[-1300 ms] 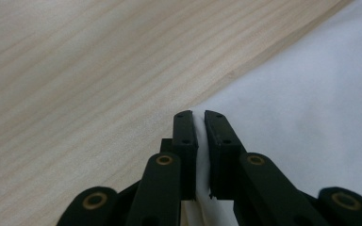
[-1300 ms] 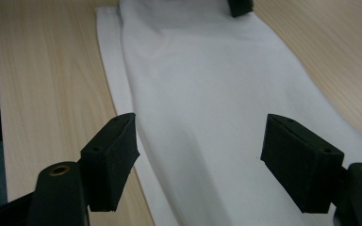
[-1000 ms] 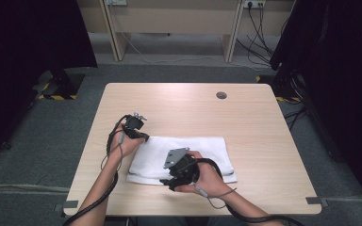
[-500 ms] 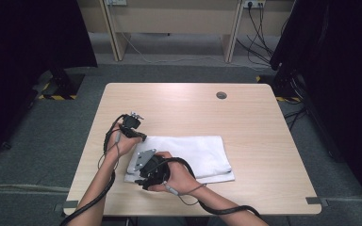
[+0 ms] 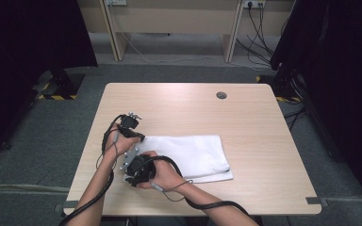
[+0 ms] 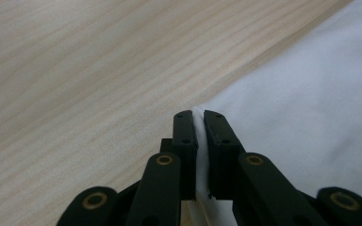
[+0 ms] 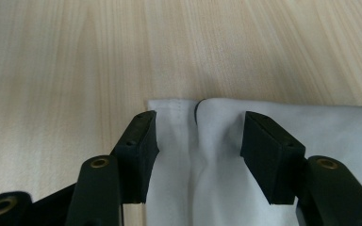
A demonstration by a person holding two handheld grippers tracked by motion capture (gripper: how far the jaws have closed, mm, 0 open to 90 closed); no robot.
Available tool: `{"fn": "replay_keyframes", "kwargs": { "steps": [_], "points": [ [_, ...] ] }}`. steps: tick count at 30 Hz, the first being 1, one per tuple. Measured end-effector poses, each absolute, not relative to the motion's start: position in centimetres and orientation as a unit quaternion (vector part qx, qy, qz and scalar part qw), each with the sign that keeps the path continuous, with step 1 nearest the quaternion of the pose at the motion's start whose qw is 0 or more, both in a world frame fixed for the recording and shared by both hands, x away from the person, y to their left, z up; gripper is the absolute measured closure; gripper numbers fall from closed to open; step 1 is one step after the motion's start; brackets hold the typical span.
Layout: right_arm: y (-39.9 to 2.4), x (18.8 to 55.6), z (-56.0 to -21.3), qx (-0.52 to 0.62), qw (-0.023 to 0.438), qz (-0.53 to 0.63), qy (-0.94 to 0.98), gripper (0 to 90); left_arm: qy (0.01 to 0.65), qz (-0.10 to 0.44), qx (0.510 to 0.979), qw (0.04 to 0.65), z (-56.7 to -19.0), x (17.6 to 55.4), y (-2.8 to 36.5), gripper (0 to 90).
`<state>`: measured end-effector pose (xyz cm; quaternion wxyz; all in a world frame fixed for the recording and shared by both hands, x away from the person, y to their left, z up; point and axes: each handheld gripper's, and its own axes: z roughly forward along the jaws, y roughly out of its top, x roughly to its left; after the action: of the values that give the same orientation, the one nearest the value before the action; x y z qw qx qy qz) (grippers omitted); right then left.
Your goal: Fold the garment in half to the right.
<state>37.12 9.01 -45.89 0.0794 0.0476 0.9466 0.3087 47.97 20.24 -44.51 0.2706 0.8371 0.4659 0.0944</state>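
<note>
While the left gripper (image 5: 139, 137) held its jaws clamped on the far left corner of the white cloth (image 5: 193, 155), the right gripper (image 5: 128, 175) sat low over the near left corner, at the front left part of the table (image 5: 179, 106). In the left gripper view the cloth (image 6: 311, 113) showed as a thin white fold pinched between the two black pads, with almost no gap. In the right gripper view the jaws stood apart and had just been closing; the cloth (image 7: 202, 155), with its stitched hem and a small pucker in the middle, lay between them, and neither pad pressed on it.

Judgement on the step, a pinch of the second corner:
- Both layers at the pucker should go between the pads, or only the top ply lifts
- The tips looked close to the hem; a slightly deeper bite would likely hold better than an edge grab
- Lower pad should slide along the wood under the fabric rather than push the cloth into a heap
- Left grip should keep steady so the edge between the two corners stays straight
- No lift until the right pads meet fabric on both sides

The rest of the cloth lay flat, spread toward the right of the table
</note>
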Motion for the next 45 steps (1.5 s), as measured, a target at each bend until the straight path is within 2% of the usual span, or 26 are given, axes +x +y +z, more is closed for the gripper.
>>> {"fn": "replay_keyframes", "kwargs": {
  "steps": [13, 18, 22, 24, 25, 45],
  "points": [
    [9.3, 37.7, -46.3, 0.06, 0.063, 0.31, 0.947, 54.2, 0.467, 0.094, 0.838, 0.266, -44.6, 48.0, 20.3, 83.3],
    [9.3, 37.8, -46.4, 0.061, 0.059, 0.314, 0.946, 63.5, 0.468, 0.092, 0.839, 0.263, -44.7, 48.0, 20.5, 83.3],
    [9.3, 37.7, -46.4, 0.059, 0.07, 0.316, 0.944, 75.5, 0.47, 0.09, 0.839, 0.26, -44.8, 47.9, 20.7, 83.4],
    [9.4, 37.6, -46.4, 0.059, 0.08, 0.315, 0.944, 75.5, 0.47, 0.09, 0.839, 0.26, -44.8, 47.9, 20.7, 83.5],
    [9.4, 37.6, -46.4, 0.059, 0.08, 0.315, 0.944, 80.8, 0.471, 0.091, 0.838, 0.259, -44.8, 47.9, 20.7, 83.5],
    [10.7, 37.0, -45.6, 0.081, 0.084, 0.343, 0.932, 84.6, 0.476, 0.099, 0.839, 0.246, -43.9, 47.6, 22.1, 83.8]
  ]
}}
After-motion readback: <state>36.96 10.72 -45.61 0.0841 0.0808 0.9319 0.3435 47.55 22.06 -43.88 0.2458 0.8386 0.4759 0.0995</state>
